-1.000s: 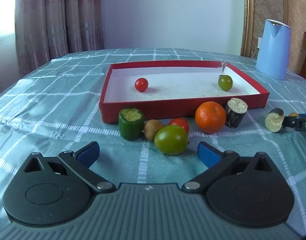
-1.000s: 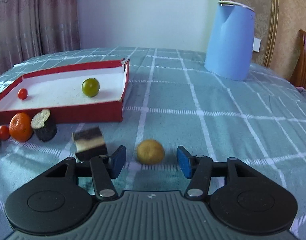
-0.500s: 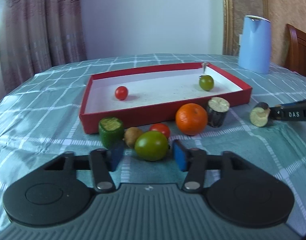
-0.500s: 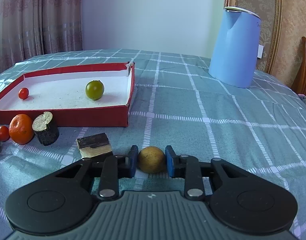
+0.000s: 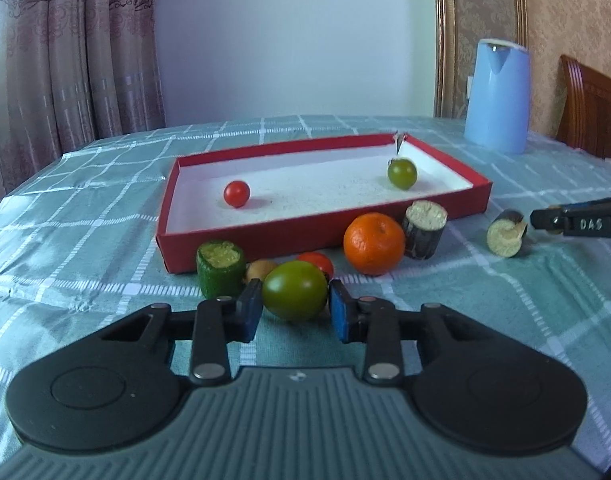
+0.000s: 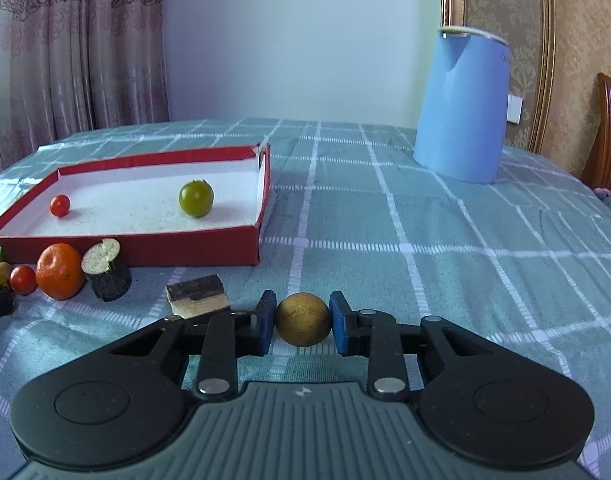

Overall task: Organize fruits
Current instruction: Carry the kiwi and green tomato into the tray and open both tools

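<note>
Both of your claws have closed in over the last second: the left claw, wide apart a second ago, is now narrowed around the big green tomato, and the right claw, open around the brown fruit then, now has both blue pads against its sides.

On the left, the pads sit just beside the tomato's flanks; the right pad looks to be touching, the left one is too close to call, so I cannot tell whether you have it clamped. The tomato rests on the worktop in front of the red tray, crowded by the green block, a small red tomato and another small brown fruit behind it.

Expect the green tomato to be smooth-skinned, rounded and fairly firm but bruisable. Take it across its widest middle and squeeze only until it stops slipping. The brown fruit in your right claw looks light, hard and matte, so it should grip well; you hold it at its equator, which is right for a ball that could pop out.

Inside the tray, a cherry tomato and a small green tomato already lie well apart.
</note>
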Tool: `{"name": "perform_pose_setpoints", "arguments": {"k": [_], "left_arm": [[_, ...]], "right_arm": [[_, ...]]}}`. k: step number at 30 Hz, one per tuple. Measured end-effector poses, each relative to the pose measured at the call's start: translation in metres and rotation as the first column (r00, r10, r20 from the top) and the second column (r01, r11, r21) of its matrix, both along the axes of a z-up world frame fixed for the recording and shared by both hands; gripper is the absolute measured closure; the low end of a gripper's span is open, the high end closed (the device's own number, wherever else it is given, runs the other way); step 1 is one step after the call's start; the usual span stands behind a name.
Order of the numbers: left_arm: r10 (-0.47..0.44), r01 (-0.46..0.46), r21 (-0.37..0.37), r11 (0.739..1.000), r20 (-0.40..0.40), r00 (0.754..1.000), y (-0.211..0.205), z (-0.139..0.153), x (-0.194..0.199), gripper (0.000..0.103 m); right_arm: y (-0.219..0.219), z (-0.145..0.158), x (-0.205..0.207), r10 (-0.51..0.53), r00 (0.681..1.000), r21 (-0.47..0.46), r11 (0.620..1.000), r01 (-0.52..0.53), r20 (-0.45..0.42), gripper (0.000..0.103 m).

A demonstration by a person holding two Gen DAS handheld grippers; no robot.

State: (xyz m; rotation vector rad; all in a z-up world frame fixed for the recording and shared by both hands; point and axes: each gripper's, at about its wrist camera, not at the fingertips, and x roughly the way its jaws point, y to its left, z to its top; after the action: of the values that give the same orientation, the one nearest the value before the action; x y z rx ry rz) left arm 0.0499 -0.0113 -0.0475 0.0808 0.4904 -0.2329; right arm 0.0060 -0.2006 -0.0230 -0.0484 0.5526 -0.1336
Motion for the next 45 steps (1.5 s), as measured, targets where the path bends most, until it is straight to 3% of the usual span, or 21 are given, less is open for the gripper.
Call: {"name": "perform_pose_setpoints", "arguments": {"k": [12, 18, 25, 33, 45], "left_arm": [[0.034, -0.033, -0.021, 0.999, 0.051, 0.998, 0.011, 0.029, 0.03, 0.071], [0.112, -0.112, -0.045, 0.993, -0.004, 0.994, 0.021, 0.026, 0.084, 0.071], [0.165, -0.172, -0.066, 0.983, -0.093, 0.982, 0.041, 0.019, 0.125, 0.071], [0.152, -0.155, -0.029, 0.987, -0.087, 0.984, 0.031, 0.013, 0.126, 0.071], [0.138, -0.137, 0.014, 0.99, -0.1, 0.985, 0.023, 0.007, 0.129, 0.069]], "right_arm": [[0.02, 0.028, 0.021, 0.043, 0.996, -0.02, 0.999, -0.041, 0.079, 0.075], [0.041, 0.037, 0.059, 0.079, 0.993, -0.027, 0.997, -0.076, 0.09, 0.075], [0.068, 0.023, 0.104, 0.115, 0.993, -0.033, 0.993, -0.114, 0.018, 0.075], [0.089, 0.003, 0.128, 0.131, 0.991, -0.064, 0.989, -0.133, -0.037, 0.075], [0.1, 0.001, 0.122, 0.155, 0.988, -0.084, 0.985, -0.153, 0.011, 0.075]]}}
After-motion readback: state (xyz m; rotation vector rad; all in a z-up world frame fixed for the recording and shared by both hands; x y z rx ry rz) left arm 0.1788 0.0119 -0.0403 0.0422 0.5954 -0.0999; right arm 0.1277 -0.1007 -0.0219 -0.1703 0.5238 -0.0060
